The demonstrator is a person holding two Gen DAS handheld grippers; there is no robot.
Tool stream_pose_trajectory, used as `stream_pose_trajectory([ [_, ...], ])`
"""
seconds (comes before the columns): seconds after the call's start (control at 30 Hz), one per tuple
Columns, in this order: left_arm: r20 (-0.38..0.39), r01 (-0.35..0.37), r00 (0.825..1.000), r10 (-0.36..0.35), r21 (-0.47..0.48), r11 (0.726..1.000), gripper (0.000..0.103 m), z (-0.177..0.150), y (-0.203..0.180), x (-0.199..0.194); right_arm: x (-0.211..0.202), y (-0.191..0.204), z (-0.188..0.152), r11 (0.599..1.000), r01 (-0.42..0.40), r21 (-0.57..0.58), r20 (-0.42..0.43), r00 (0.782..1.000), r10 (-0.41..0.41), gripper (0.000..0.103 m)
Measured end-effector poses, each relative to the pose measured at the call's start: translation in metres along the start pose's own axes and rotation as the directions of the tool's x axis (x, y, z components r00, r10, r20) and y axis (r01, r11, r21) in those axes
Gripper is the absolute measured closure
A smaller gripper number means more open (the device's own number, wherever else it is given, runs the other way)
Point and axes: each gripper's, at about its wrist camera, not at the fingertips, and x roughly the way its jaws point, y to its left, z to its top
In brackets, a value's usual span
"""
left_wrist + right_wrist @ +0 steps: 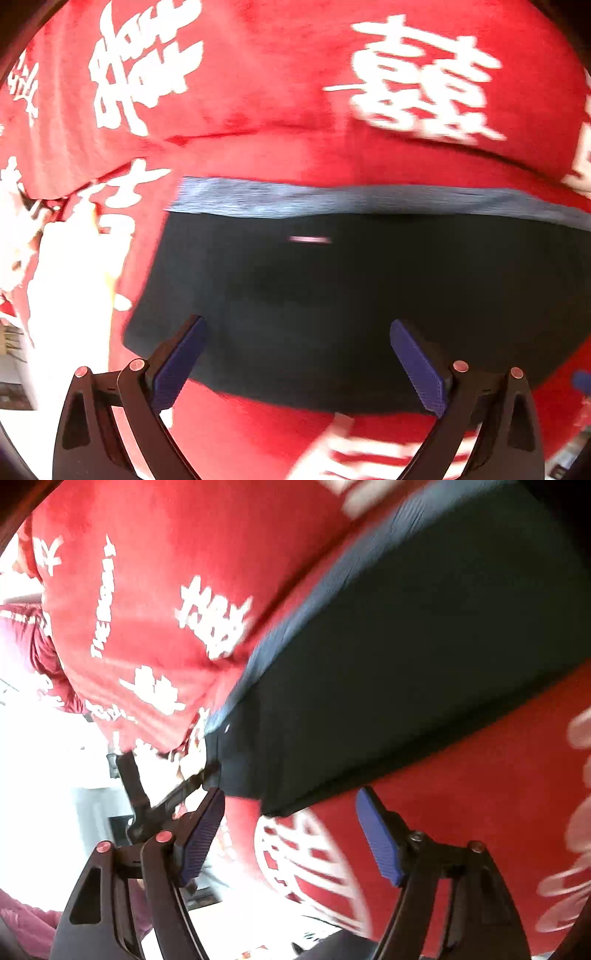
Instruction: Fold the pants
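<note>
Dark navy pants point(351, 295) lie folded flat on a red cloth; a lighter blue-grey band point(332, 201) runs along their far edge. My left gripper point(297, 332) is open and empty, its blue pads over the near part of the pants. In the right wrist view the pants point(406, 664) stretch diagonally from upper right to a corner at lower centre. My right gripper point(290, 805) is open and empty, just beside that near corner of the pants. Both views are blurred.
A red cloth with white characters point(258, 92) covers the surface under the pants and also shows in the right wrist view point(147, 609). The other gripper's black frame point(147, 794) shows at the cloth's left edge. Bright white floor point(44, 775) lies beyond it.
</note>
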Motion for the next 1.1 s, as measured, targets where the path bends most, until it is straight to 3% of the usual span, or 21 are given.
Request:
stream_pose_trajectory([
  [0.1,-0.076,-0.034,0.997,0.033,-0.013,0.999,0.003,-0.006,0.029,0.037,0.045,0.006,-0.016,0.999,-0.041,0.022,-0.037,0.998,0.042,0.043],
  [0.17,-0.063,0.047,0.997,-0.049,-0.045,0.998,0.003,-0.014,0.043,0.047,0.072,0.01,-0.022,1.0,-0.008,0.012,-0.048,0.999,0.008,0.044],
  [0.2,-0.048,0.05,0.998,-0.051,-0.031,0.998,0.003,-0.015,0.043,0.046,0.08,0.011,-0.024,1.0,0.006,0.012,-0.051,0.999,-0.006,0.044],
  [0.37,-0.034,0.071,0.997,-0.071,-0.006,0.997,0.002,-0.016,0.041,0.05,0.085,0.012,-0.029,0.999,0.031,0.01,-0.039,0.999,-0.03,0.044],
  [0.5,-0.028,0.087,0.996,-0.086,0.004,0.996,0.002,-0.016,0.044,0.047,0.084,0.013,-0.01,0.999,0.023,0.04,0.009,1.0,-0.023,0.044],
  [0.53,-0.029,0.091,0.995,-0.09,0.004,0.996,0.002,-0.015,0.043,0.044,0.085,0.013,-0.006,0.999,0.014,0.047,0.019,1.0,-0.015,0.055],
  [0.57,-0.03,0.095,0.995,-0.095,0.005,0.995,0.002,-0.016,0.043,0.042,0.084,0.013,-0.002,0.998,0.037,0.046,0.019,0.999,-0.037,0.09],
  [0.6,-0.03,0.102,0.994,-0.102,0.006,0.995,0.002,-0.014,0.047,0.045,0.082,0.017,0.0,0.997,0.059,0.04,0.02,0.998,-0.06,0.093],
  [0.67,-0.024,0.116,0.993,-0.116,0.009,0.993,0.002,-0.016,0.049,0.044,0.072,0.031,-0.005,0.998,0.061,-0.012,0.051,0.997,-0.06,0.094],
  [0.73,-0.013,0.117,0.993,-0.117,0.026,0.993,0.002,-0.019,0.047,0.043,0.067,0.039,-0.015,0.991,0.118,-0.066,0.063,0.992,-0.114,0.095],
  [0.83,0.004,0.084,0.996,-0.085,0.062,0.995,0.002,-0.023,0.041,0.044,0.078,0.011,-0.029,0.981,0.195,-0.01,0.025,0.98,-0.195,0.097],
  [0.93,-0.016,0.073,0.997,-0.072,0.055,0.996,0.002,-0.021,0.039,0.04,0.077,-0.005,-0.035,0.982,0.18,0.048,-0.006,0.984,-0.18,0.1],
  [1.0,-0.025,0.06,0.998,-0.058,0.065,0.996,0.002,-0.021,0.034,0.03,0.065,-0.002,-0.037,0.973,0.228,0.036,-0.022,0.974,-0.227,0.094],
  [1.1,0.001,0.115,0.993,-0.115,0.079,0.99,0.002,-0.022,0.017,0.005,0.028,0.011,-0.032,0.95,0.309,-0.046,0.034,0.951,-0.307,0.089],
])
